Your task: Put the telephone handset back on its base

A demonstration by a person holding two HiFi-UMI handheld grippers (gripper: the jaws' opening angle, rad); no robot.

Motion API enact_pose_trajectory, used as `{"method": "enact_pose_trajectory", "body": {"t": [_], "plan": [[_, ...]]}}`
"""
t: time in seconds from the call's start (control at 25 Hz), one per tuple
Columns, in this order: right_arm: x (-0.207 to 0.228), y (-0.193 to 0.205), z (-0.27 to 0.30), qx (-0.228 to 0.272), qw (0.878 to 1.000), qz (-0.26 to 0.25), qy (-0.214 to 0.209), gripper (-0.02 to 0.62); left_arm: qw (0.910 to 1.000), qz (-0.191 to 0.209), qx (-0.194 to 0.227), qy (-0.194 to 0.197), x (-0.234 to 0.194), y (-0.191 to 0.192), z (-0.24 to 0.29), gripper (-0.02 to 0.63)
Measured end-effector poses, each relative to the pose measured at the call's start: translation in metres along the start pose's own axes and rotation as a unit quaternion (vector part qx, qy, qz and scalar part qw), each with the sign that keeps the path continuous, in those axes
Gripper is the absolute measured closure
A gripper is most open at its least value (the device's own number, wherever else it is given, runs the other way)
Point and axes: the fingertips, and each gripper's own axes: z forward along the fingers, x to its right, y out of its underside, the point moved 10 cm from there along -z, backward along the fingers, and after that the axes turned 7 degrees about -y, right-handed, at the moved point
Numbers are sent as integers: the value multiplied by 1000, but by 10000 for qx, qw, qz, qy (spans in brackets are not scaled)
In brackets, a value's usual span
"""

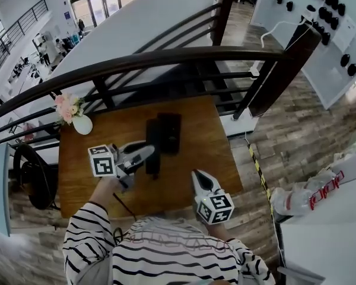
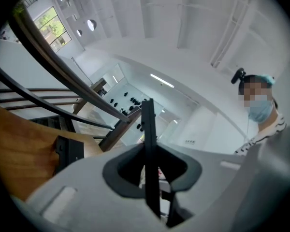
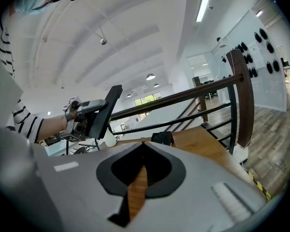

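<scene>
Nearest: R tongs (image 1: 197,176) low over near part of table (image 1: 95,144). Tips together, nothing betw. them, idle.

Next out: L tongs (image 1: 146,153) clamped on handset (image 1: 153,142), gripping its nearer half. L gripper view: handset seen edge-on, a thin dark slab upright betw. the jaws. R gripper view: handset is clear of the table, carried in air, somewhat tilted.

Handset axis (head view): long axis runs near–far, approx. parallel w/ long side of base (image 1: 171,132); far end points away from person. Can't tell earpiece end from mouthpiece end. Lies along base's L edge, partly over it, not seated.

Progress (judgement): pick-up done, handset brought alongside base. Left to do: shift over cradle, line up, lower, release. Past halfway, prob.

Beyond: vase w/ flowers (image 1: 77,116) at far L corner of table, then dark railing (image 1: 166,57).
</scene>
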Motion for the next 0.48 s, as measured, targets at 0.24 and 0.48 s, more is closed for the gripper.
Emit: {"method": "enact_pose_trajectory", "body": {"t": [0.24,0.48], "plan": [[12,-6,35,-98,9999,50,60,595,9999,-111,14,52,-48,-29,11,534],[20,-1,61,-341,9991,129,195,595,9998,-197,-87,56,-109,-27,28,534]]}}
